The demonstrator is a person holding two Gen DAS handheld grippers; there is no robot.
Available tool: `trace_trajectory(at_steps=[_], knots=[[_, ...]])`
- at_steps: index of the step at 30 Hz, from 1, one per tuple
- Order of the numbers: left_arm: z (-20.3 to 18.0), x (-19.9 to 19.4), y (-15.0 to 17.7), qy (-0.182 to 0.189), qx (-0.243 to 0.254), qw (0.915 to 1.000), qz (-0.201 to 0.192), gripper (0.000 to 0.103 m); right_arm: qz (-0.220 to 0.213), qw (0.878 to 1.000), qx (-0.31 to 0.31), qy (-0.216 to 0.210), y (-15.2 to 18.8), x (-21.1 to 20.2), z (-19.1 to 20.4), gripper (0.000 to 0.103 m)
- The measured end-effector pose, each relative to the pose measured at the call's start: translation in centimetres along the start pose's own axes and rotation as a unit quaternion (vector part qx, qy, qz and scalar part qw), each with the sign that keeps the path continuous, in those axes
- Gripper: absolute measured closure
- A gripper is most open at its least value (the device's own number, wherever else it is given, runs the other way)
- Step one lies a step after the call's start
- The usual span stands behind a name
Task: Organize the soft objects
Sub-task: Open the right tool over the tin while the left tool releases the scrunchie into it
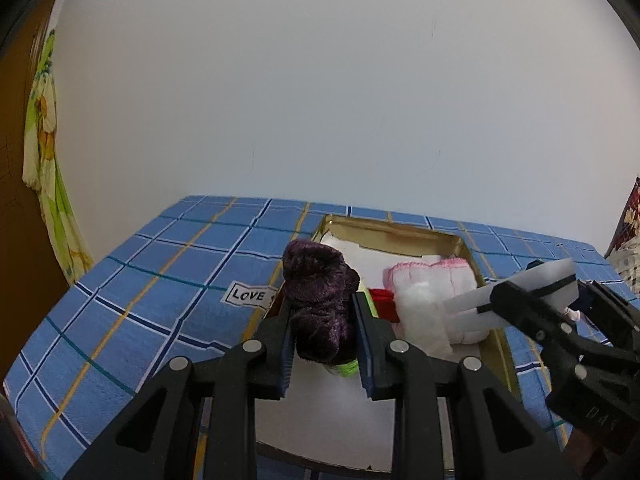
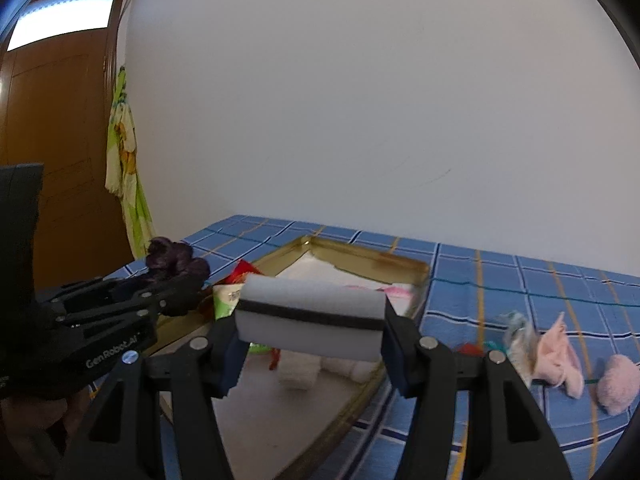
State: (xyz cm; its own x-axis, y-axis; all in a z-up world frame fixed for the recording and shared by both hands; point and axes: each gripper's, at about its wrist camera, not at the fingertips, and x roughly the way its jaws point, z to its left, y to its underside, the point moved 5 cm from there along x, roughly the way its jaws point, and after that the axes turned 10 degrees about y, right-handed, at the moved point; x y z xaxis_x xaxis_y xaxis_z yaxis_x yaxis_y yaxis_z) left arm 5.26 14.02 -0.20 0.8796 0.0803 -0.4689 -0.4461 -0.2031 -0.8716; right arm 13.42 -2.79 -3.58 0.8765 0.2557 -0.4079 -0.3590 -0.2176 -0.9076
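Over the shallow gold-rimmed cardboard tray on the blue checked counter, the left gripper clenches a plush, squashy dark purple cloth mid-bundle, while the right gripper grips a light, springy white-and-grey sponge block by its 2 ends.

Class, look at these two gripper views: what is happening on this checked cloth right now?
A person works two hand-held grippers over an open gold-edged box on a blue checked cloth. The left gripper is clamped on a dark purple plush cloth; the right gripper grips a white sponge with a dark stripe. White and pink cloths already lie in the box. Two pink soft pieces and a few small bits remain on the cloth to its right.
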Motion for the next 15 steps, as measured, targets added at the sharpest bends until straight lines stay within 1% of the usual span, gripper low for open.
trace_trajectory(at_steps=[2,3,5,6,7,8,9,10,11,15], knots=[[0.3,0.4,0.1,0.000,0.001,1.0000,0.005,0.074,0.004,1.000,-0.002,-0.005,0.2,0.4,0.4,0.044],[0.4,0.6,0.2,-0.002,0.001,1.0000,0.008,0.074,0.007,1.000,-0.004,-0.010,0.3,0.6,0.6,0.041],[0.3,0.7,0.3,-0.006,-0.002,0.9999,0.013,0.071,0.016,1.000,-0.009,-0.024,0.6,1.0,1.2,0.039],[0.4,0.8,0.4,-0.007,-0.006,0.9998,0.016,0.067,0.017,0.999,-0.010,-0.029,0.7,1.1,1.3,0.030],[0.5,0.8,0.5,-0.009,-0.010,0.9998,0.017,0.062,0.017,0.999,-0.012,-0.030,0.7,1.1,1.5,0.024],[0.7,0.7,0.6,-0.011,-0.014,0.9997,0.016,0.048,0.013,0.999,-0.012,-0.029,0.7,1.0,1.6,0.016],[0.9,0.5,0.5,-0.016,-0.017,0.9997,0.011,0.034,0.007,0.999,-0.012,-0.029,0.7,0.8,1.5,0.015],[1.0,0.3,0.5,-0.018,-0.018,0.9997,0.005,0.030,0.003,1.000,-0.013,-0.027,0.7,0.5,1.5,0.015],[1.0,0.2,0.6,-0.018,-0.017,0.9997,0.001,0.028,0.000,1.000,-0.013,-0.025,0.6,0.3,1.4,0.015],[0.8,-0.4,0.4,-0.016,-0.012,0.9998,-0.003,0.028,-0.002,1.000,-0.002,-0.020,0.7,-0.5,0.3,0.014]])
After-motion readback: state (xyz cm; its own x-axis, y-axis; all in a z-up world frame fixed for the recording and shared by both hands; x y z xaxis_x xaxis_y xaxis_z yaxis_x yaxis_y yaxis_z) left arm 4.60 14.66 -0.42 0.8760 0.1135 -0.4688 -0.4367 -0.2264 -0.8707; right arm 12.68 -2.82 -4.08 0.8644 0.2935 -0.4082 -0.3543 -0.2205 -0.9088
